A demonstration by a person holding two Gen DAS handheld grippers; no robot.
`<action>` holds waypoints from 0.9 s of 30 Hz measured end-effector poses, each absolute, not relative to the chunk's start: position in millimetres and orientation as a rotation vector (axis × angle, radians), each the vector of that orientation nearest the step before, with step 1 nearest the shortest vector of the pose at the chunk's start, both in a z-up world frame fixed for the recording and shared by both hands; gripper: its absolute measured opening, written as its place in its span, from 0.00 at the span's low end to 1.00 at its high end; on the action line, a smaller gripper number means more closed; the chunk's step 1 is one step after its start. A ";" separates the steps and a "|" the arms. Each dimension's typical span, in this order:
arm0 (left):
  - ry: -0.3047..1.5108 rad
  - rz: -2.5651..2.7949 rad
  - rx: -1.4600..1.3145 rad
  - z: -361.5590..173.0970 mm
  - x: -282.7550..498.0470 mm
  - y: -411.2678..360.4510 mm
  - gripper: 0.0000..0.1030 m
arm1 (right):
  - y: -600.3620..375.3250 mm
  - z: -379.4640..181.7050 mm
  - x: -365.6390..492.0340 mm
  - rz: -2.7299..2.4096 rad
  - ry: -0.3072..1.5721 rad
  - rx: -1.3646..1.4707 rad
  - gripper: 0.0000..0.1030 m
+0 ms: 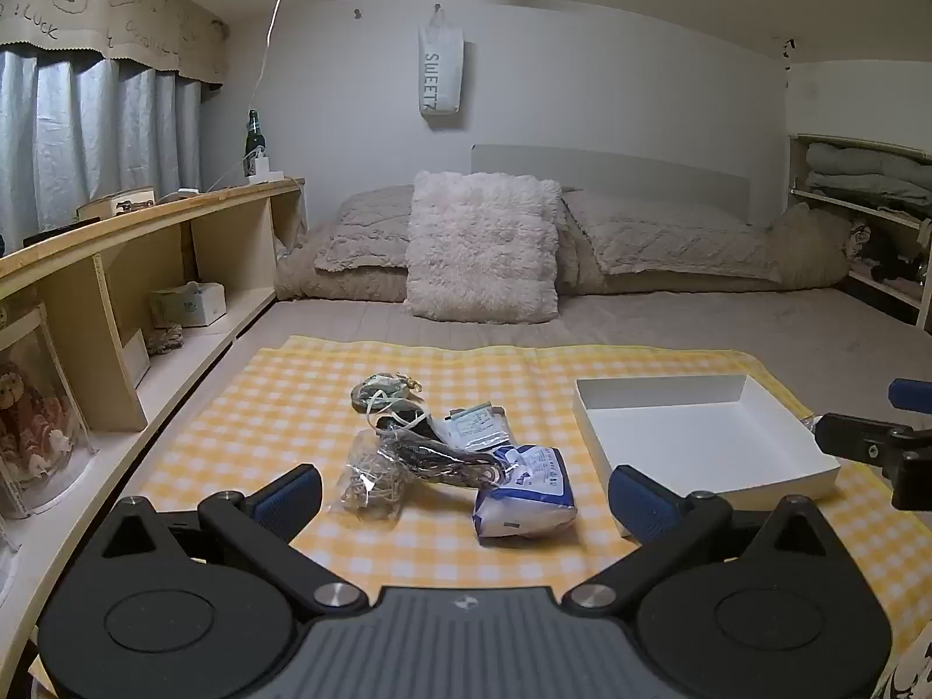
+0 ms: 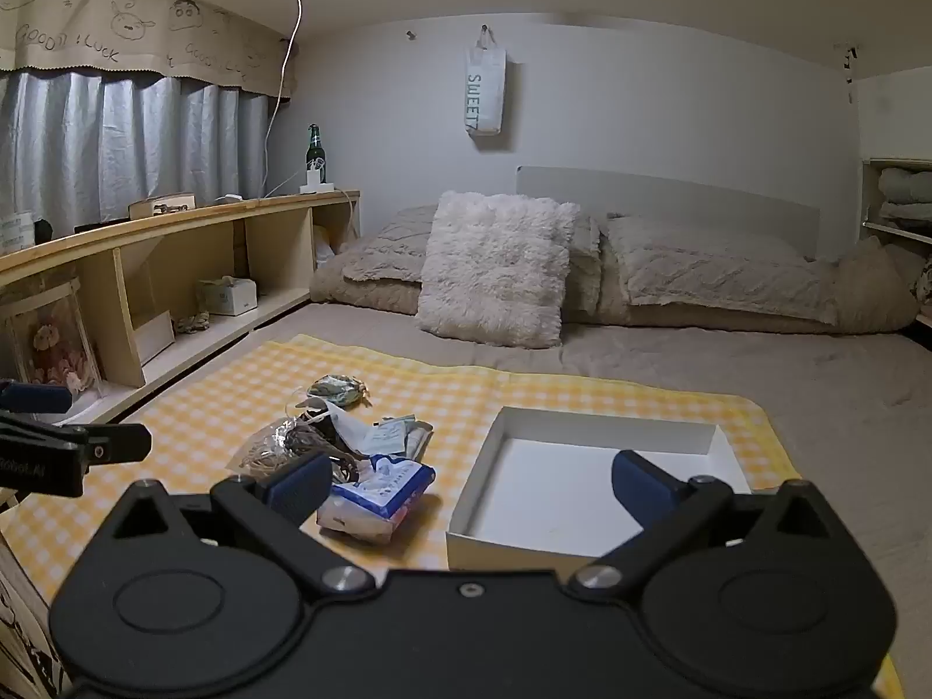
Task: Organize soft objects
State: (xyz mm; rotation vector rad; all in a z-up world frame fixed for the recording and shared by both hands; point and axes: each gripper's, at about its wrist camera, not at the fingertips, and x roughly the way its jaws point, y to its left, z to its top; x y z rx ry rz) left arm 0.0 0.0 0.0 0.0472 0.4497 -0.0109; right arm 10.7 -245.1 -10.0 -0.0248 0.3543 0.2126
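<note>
A pile of soft packets lies on the yellow checked cloth: a blue-and-white tissue pack, a clear bag of dark cords, a small white sachet and a greenish pouch. An empty white box sits to their right. My left gripper stands open just short of the pile, nothing between its fingers. My right gripper is open too, hovering over the box's near left corner. Each gripper shows at the edge of the other's view.
The cloth lies on a grey bed with a fluffy white cushion and folded blankets at the far end. A low wooden shelf runs along the left side. More shelves with bedding stand at the right.
</note>
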 end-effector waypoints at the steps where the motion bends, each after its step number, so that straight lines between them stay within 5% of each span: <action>1: 0.456 -0.013 0.046 0.1 0.1 0.0 1.00 | -245.1 -10.0 10.6 0.212 0.352 -0.027 1.00; 27: 0.455 -0.011 0.048 -0.1 0.2 0.2 1.00 | -244.6 -8.4 8.9 0.210 0.351 -0.032 1.00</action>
